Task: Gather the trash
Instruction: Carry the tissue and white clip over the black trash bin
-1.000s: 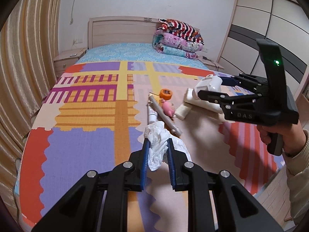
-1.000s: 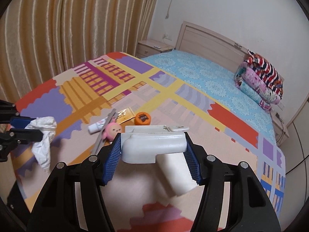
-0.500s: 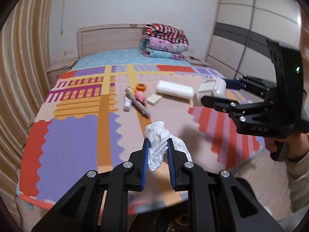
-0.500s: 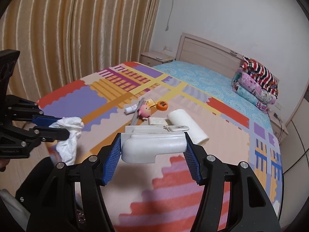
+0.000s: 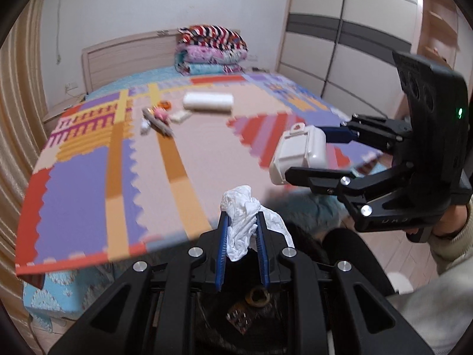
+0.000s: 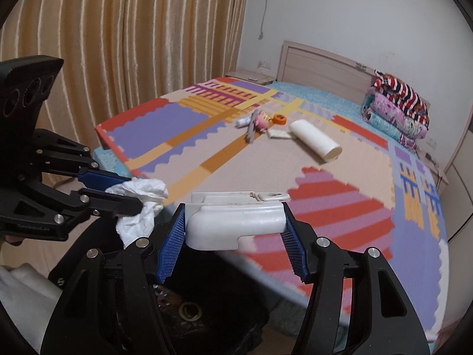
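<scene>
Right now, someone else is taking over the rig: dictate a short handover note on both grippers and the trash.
Left gripper: jaws shut on the crumpled tissue.
Right gripper: jaws shut on the white plastic piece.
Both hang past the bed edge over the dark bin; nothing dropped yet.
Left on the play mat: white roll, small white packet, pink toy, orange round thing, grey stick, small tube.
Next, probably: release both, then sort those.

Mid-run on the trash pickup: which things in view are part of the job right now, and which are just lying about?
In the job:
- crumpled tissue, clamped in the left hand-held gripper
- white plastic piece, held in the right hand-held gripper
- dark bin below both

Lying about:
- paper roll on the mat
- pink toy
- folded quilts
</scene>
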Demonstrator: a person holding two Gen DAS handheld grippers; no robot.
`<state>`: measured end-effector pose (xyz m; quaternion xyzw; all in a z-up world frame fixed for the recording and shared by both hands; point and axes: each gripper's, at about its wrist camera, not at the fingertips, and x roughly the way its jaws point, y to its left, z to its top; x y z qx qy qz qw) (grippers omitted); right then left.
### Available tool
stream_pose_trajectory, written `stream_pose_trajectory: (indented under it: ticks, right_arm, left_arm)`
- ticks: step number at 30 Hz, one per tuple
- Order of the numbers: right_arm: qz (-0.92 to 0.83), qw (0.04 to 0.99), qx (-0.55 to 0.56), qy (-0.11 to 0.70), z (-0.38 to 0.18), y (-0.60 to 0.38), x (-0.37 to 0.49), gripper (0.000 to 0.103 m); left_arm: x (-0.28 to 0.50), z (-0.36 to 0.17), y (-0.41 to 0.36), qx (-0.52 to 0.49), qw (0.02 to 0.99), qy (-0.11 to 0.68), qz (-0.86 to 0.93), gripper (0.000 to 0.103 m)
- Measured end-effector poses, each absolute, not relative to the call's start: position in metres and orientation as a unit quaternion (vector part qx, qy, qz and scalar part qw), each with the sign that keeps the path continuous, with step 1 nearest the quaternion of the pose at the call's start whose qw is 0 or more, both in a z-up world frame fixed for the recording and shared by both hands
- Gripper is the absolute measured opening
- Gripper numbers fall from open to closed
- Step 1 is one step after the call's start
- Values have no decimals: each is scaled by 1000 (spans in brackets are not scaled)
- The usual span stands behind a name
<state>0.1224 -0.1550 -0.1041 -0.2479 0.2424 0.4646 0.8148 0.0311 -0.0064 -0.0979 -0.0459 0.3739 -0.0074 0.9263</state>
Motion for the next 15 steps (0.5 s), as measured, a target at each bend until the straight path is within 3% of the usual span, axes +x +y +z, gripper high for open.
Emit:
stream_pose_trajectory:
  ticks: [15]
  right_arm:
    - [466,777,-258,335,-191,-177,94,61]
  left_arm:
    - [39,-188,-19,-55,877,475,-48,17]
